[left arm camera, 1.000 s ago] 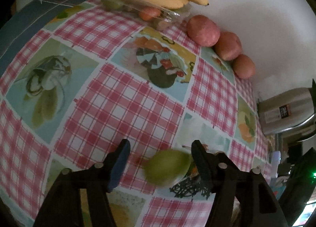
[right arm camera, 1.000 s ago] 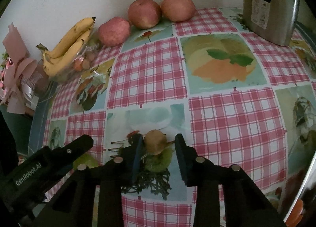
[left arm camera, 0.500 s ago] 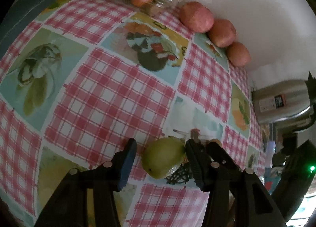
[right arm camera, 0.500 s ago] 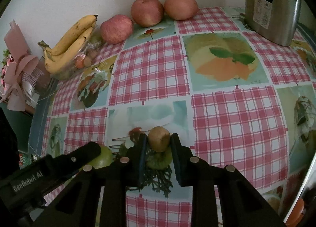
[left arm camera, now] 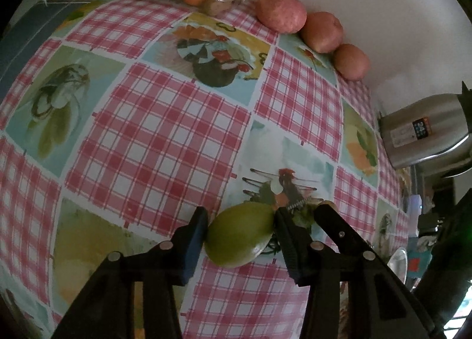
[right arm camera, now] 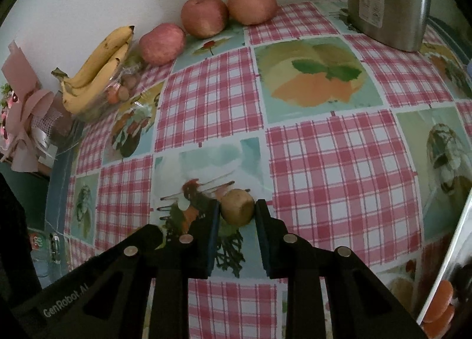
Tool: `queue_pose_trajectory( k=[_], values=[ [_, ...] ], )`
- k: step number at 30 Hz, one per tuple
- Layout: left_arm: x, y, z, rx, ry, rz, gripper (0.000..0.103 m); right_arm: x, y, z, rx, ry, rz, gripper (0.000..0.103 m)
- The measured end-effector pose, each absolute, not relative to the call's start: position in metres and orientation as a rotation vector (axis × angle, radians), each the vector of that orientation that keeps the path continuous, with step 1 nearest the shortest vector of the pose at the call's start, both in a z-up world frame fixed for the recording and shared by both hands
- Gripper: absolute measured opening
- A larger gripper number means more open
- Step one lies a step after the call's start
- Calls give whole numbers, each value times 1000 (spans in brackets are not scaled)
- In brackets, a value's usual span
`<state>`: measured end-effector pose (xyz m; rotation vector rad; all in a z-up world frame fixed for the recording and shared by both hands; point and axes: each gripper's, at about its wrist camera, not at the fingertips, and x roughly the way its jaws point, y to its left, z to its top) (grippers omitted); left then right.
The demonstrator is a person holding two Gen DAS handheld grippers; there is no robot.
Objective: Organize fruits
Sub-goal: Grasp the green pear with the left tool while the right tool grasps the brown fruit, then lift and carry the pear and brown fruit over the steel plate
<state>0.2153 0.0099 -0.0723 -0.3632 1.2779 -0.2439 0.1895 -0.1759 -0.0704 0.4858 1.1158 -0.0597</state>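
Red-checked cloth with printed fruit panels covered the tabletop (right arm camera: 339, 162), which ran up to a pale wall. Against that wall lay three reddish apples (right arm camera: 203, 16) in a row. To their left, a bunch of bananas (right arm camera: 97, 64) rested on a clear container of small fruits. A steel kettle (right arm camera: 386, 0) stood at the far right corner.

My left tool (left arm camera: 240, 233) pointed steeply down at the cloth with a green pear (left arm camera: 240, 235) between its fingers. Its jaws were closing. The right pad touched the fruit; at the left pad I could not tell contact from a hairline gap. The pear sat on the cloth near the front edge, just left of a printed panel.

My right tool (right arm camera: 237, 216) stood just beside the left one, also angled down. It was clamped on a small brown kiwi (right arm camera: 237, 210), both pads pressed against its sides. The kiwi was at the fingertips, over the same printed panel.
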Motion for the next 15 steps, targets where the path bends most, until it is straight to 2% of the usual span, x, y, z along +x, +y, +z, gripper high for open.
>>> queue_pose_trajectory(
  k=[12, 15],
  values=[
    [191, 14, -59, -409, 1258, -268, 47, 164, -180, -47, 492, 1102, -57, 26],
    [182, 15, -52, -403, 1247, -273, 44, 152, -182, -41, 495, 1098, -59, 26]
  ],
)
